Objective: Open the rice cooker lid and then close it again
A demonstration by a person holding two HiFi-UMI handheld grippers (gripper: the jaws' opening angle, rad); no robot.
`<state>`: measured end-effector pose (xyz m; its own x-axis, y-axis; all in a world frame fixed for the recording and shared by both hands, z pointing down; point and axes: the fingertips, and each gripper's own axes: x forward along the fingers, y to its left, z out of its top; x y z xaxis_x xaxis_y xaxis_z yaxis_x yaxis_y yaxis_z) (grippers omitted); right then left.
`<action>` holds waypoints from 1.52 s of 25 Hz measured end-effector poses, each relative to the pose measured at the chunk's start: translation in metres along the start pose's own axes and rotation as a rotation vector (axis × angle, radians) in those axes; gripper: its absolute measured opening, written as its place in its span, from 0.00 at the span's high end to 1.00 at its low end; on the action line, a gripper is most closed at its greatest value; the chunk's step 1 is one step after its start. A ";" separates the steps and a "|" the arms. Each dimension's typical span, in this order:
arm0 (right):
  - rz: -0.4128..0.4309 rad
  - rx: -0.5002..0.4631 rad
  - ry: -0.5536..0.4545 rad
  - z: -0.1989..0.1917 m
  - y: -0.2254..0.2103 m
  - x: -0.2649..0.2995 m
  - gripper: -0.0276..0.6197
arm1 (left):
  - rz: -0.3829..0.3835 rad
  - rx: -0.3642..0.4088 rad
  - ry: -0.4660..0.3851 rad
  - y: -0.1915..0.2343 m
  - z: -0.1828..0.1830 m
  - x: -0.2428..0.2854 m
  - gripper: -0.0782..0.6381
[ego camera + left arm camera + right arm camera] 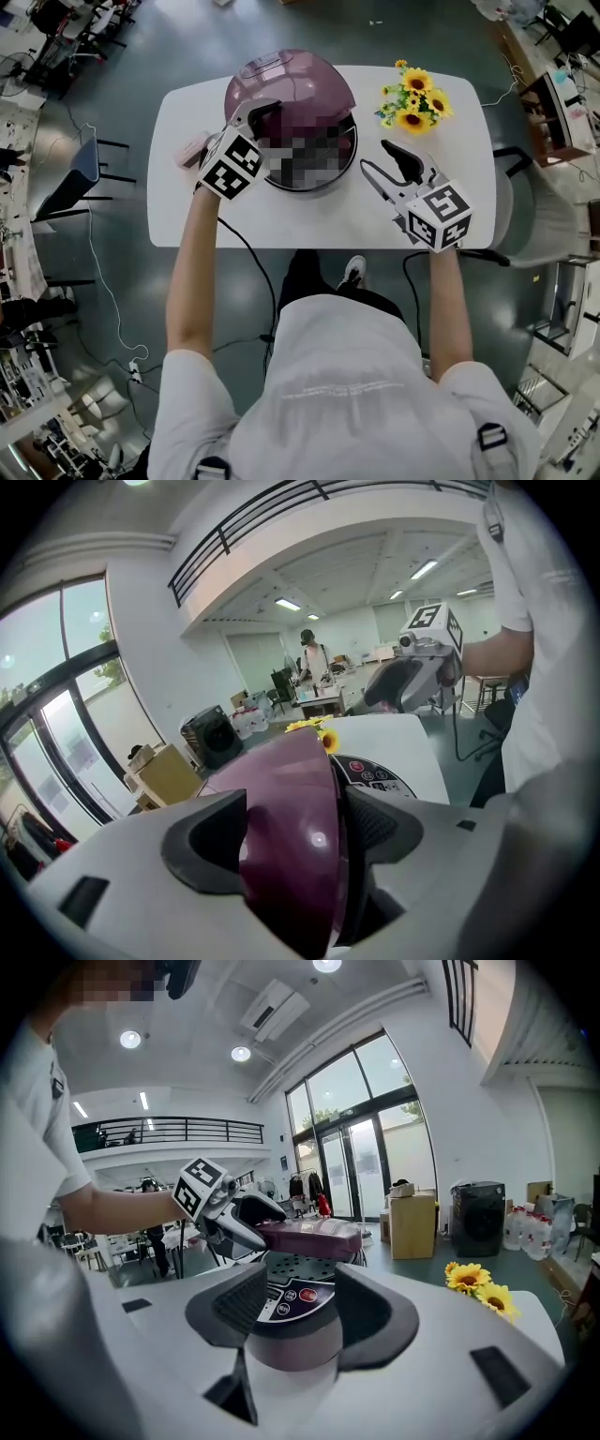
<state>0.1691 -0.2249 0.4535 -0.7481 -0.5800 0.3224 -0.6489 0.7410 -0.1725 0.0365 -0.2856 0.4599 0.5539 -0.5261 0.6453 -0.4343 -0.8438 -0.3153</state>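
Observation:
A rice cooker [351, 142] with a maroon domed lid [291, 89] stands at the back middle of the white table [309, 220]. The lid is partly raised and the pot's mouth shows below its front edge. My left gripper [258, 112] is shut on that front edge; in the left gripper view the lid [281, 780] fills the gap between both pads [206, 841]. My right gripper [375, 157] rests open to the right of the cooker, apart from it. Beyond its jaws [295, 1312] I see the control panel [292, 1296], the lid [309, 1237] and the left gripper [239, 1222].
A bunch of sunflowers [414, 98] lies at the table's back right, behind the right gripper. A small pinkish thing [190, 150] sits left of the cooker. Chairs stand at the left [80, 173] and right [534, 216] of the table. Cables run across the floor.

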 end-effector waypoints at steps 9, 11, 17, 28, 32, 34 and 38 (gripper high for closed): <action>0.001 0.016 0.016 -0.010 0.000 -0.001 0.60 | -0.044 -0.075 -0.011 -0.012 -0.011 0.010 0.42; -0.001 0.019 0.021 -0.012 0.001 -0.002 0.60 | -0.058 -0.095 -0.015 -0.015 -0.014 0.011 0.42; -0.004 0.038 0.024 -0.016 -0.001 -0.004 0.60 | -0.084 -0.130 -0.021 -0.020 -0.021 0.016 0.42; -0.001 0.049 0.024 -0.022 0.000 -0.003 0.60 | -0.113 -0.168 -0.033 -0.021 -0.025 0.019 0.44; 0.001 0.055 0.023 -0.023 0.001 -0.002 0.60 | -0.101 -0.162 -0.032 -0.021 -0.025 0.020 0.44; 0.002 0.056 0.022 -0.022 0.001 -0.001 0.60 | -0.097 -0.164 -0.029 -0.022 -0.026 0.022 0.44; 0.008 0.054 0.023 -0.023 0.003 0.000 0.60 | -0.100 -0.171 -0.031 -0.023 -0.027 0.022 0.44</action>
<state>0.1705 -0.2145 0.4741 -0.7506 -0.5654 0.3420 -0.6496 0.7261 -0.2254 0.0396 -0.2745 0.5002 0.6208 -0.4462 0.6446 -0.4893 -0.8630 -0.1261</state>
